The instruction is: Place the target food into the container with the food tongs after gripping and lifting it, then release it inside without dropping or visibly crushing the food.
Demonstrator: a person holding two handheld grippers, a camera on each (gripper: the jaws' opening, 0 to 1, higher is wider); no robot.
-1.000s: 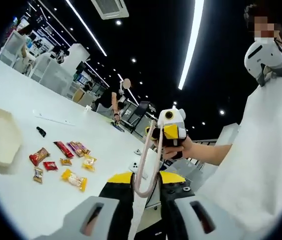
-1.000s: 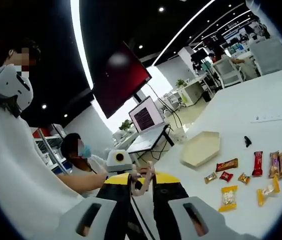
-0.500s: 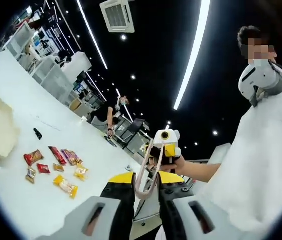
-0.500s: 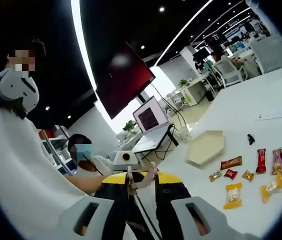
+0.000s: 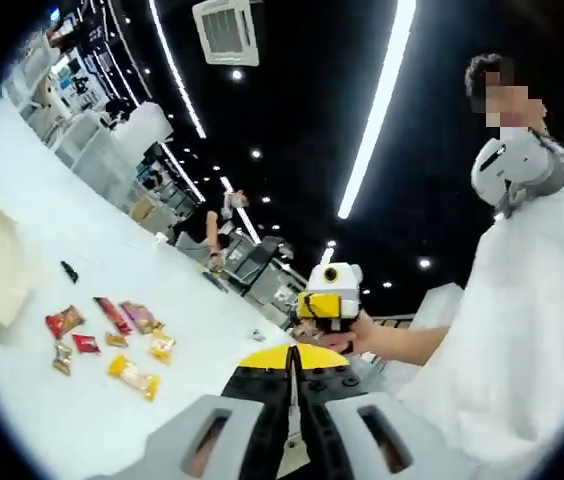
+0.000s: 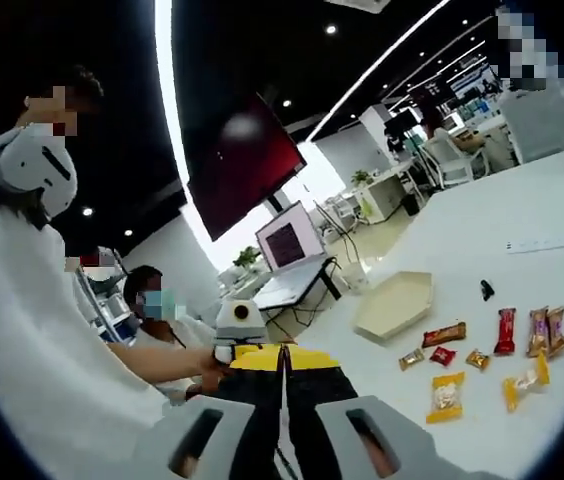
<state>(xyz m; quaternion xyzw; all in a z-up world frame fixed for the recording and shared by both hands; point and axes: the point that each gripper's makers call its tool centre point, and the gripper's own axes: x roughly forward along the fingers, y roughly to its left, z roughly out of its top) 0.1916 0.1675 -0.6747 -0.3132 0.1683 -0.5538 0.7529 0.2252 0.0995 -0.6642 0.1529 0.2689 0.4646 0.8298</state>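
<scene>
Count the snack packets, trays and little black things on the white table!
Small wrapped snack packets: 9
Beige hexagonal tray: 1
Small black object: 1
Total: 11

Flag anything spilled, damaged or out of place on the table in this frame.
Nothing stands out. The snack packets lie loosely but intact on the white table, beside the empty hexagonal tray. Both the left gripper and right gripper are shut, held well off the table.
</scene>
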